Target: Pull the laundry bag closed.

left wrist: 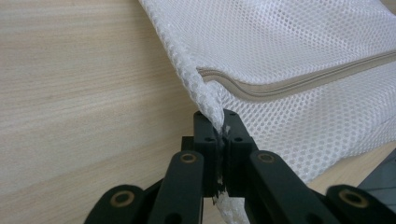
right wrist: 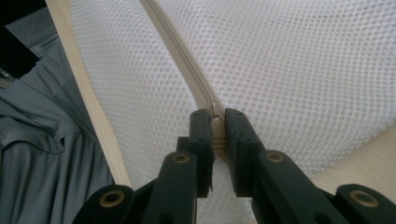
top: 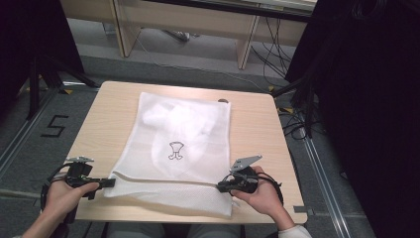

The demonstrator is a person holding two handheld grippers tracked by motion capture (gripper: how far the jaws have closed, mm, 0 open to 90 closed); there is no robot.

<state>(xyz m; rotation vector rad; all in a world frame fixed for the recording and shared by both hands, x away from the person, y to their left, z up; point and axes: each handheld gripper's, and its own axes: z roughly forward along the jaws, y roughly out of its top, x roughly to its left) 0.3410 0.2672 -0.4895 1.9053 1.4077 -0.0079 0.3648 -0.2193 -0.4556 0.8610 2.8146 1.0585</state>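
Mesh bag (top: 178,148), white and flat, lies in the middle of the worktop (top: 257,134). Its long side runs from the bottom of the high view up toward the top, leaning a little to the right. A pale zipper (top: 163,177) runs across the bag near its bottom end, from left to right in the frame. Something white and soft shows through the mesh in the upper part, and a small dark drawing sits near the middle.

Left tongs (top: 106,183) are at the lower left of the high view, pointing to the right, lying low over the worktop. They are clenched on the left corner of the bag, right where the zipper ends. In the left gripper view the mesh (left wrist: 289,60) is pinched tight between the two black jaws, and the zipper (left wrist: 299,81) runs off to the upper right. The left hand (top: 64,196) wraps around the handle from below.

Right tongs (top: 222,186) are at the lower right, pointing to the left. They are clenched on the zipper at the right side of the bag. In the right gripper view the jaws squeeze the pale zipper tape (right wrist: 187,70), which runs away to the upper left. The right hand (top: 262,196) holds the handle from the lower right side.

The two tongs face each other along the zipper line, well apart.
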